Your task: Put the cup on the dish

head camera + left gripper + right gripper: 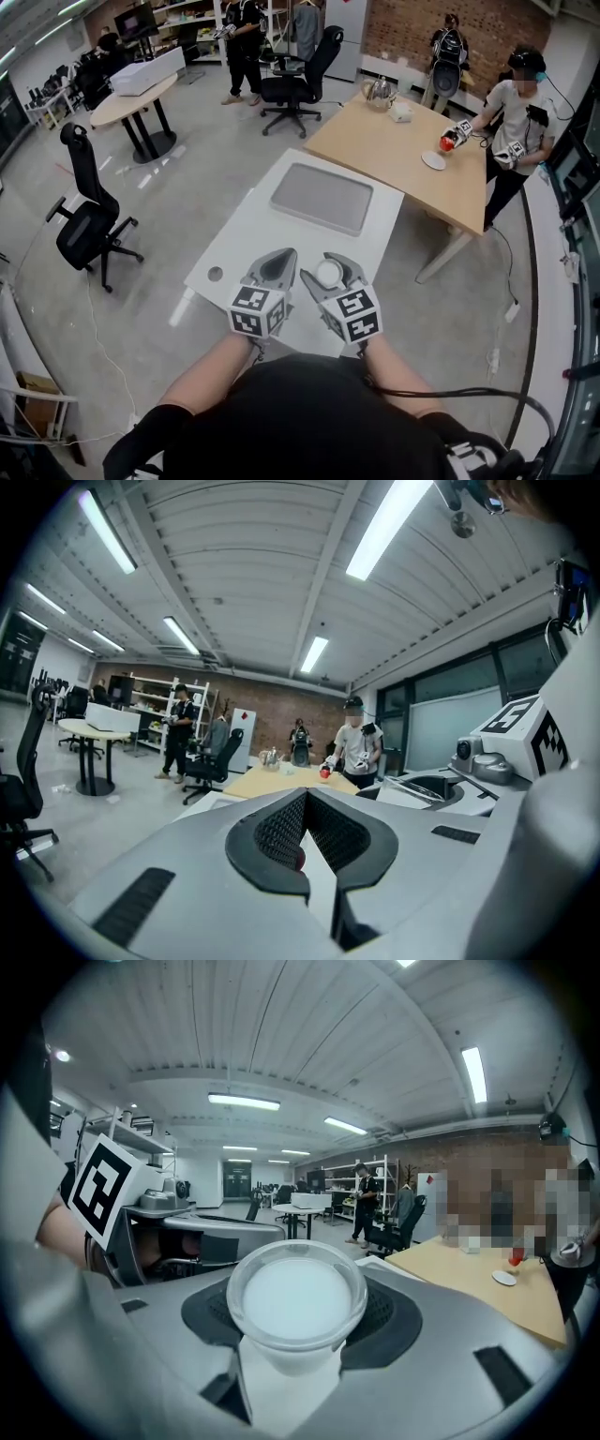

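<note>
A white, translucent cup (pixel 328 274) sits between the jaws of my right gripper (pixel 330 270), which is shut on it; in the right gripper view the cup (pixel 296 1302) faces me mouth-on, and I cannot tell whether anything is in it. My left gripper (pixel 274 266) hovers just to its left, jaws closed with nothing between them (pixel 306 799). Both are held over the near edge of a white table (pixel 234 246). A flat grey rectangular dish (pixel 322 197) lies farther along that table, beyond both grippers.
A wooden table (pixel 403 150) stands behind, where another person (pixel 511 112) holds grippers by a small white plate (pixel 433 160). Black office chairs (pixel 89 220) (pixel 292 84) stand on the floor at left and far back. A round table (pixel 131 98) is at the far left.
</note>
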Tool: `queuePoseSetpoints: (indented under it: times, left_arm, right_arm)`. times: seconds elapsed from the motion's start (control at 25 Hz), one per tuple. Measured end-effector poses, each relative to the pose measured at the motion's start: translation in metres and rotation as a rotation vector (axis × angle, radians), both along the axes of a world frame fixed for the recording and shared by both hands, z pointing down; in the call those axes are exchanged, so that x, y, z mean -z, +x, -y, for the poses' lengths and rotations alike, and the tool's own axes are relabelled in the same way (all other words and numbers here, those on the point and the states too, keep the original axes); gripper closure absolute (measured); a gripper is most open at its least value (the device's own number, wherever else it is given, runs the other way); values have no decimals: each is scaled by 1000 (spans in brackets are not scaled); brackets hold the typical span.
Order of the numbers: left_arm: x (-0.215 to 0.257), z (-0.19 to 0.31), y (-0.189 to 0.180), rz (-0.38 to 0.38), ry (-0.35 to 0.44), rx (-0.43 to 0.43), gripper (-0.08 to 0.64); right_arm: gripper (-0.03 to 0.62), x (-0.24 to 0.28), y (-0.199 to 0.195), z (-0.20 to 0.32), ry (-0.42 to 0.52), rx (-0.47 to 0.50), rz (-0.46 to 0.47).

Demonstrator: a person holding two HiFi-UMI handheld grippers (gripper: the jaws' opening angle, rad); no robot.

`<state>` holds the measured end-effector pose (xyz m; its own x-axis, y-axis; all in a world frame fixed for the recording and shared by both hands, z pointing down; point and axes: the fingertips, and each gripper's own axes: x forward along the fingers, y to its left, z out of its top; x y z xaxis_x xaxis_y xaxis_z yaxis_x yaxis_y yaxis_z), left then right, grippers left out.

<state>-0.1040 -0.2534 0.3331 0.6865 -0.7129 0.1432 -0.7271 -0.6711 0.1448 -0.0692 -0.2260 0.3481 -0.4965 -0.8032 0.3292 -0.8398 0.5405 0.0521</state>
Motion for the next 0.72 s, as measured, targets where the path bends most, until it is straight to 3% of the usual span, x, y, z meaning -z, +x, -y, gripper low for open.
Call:
queuePoseSetpoints:
  times: [0.72]
  left_arm:
    - [7,-2,22,-10,-7,-59,554]
  right_arm:
    - [345,14,18,2,-12,-55,9]
